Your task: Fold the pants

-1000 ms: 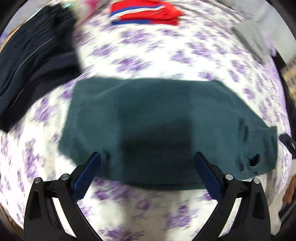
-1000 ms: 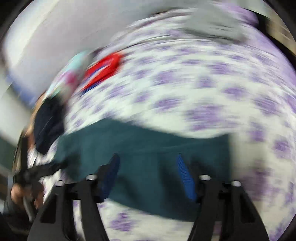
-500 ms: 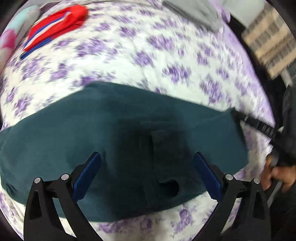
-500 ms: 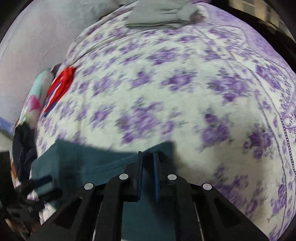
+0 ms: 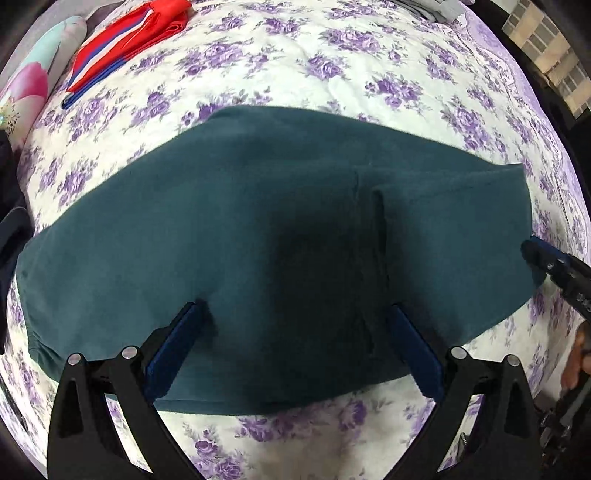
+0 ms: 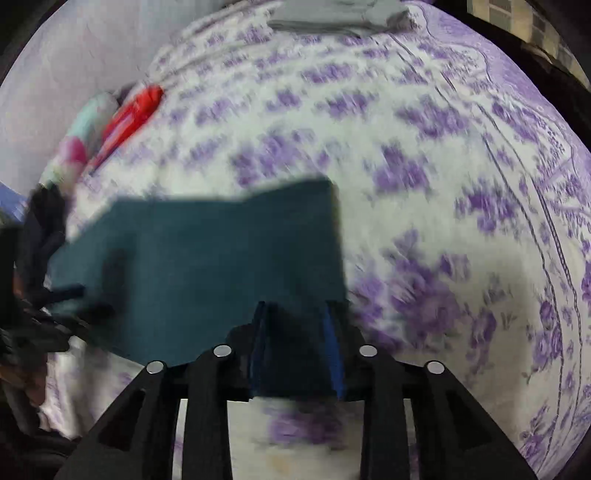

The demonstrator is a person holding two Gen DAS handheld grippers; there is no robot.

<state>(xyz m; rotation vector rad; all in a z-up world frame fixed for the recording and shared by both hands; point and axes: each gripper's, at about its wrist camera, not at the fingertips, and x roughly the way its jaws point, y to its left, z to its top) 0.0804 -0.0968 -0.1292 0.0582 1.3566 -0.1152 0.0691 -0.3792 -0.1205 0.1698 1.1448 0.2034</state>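
Dark teal pants [image 5: 258,229] lie folded flat on a bed with a purple-flowered sheet [image 5: 332,74]. My left gripper [image 5: 291,336] is open, hovering just over the near middle of the pants with nothing held. In the right wrist view the pants [image 6: 207,266] reach to the left, and my right gripper [image 6: 295,332] stands partly open with the pants' near corner between its fingers. The right gripper's tip also shows at the pants' right edge in the left wrist view [image 5: 535,254].
Folded red, white and blue clothing [image 5: 125,40] lies at the far left beside a flowered pillow [image 5: 26,88]. Grey folded clothes [image 6: 340,18] lie at the far end. Dark clothing [image 5: 9,206] sits at the left edge. The bed's edge runs along the right.
My right gripper was shut on the pants' corner half a second ago; its fingers now stand apart and the view has shifted. My left gripper moved closer over the pants, still open.
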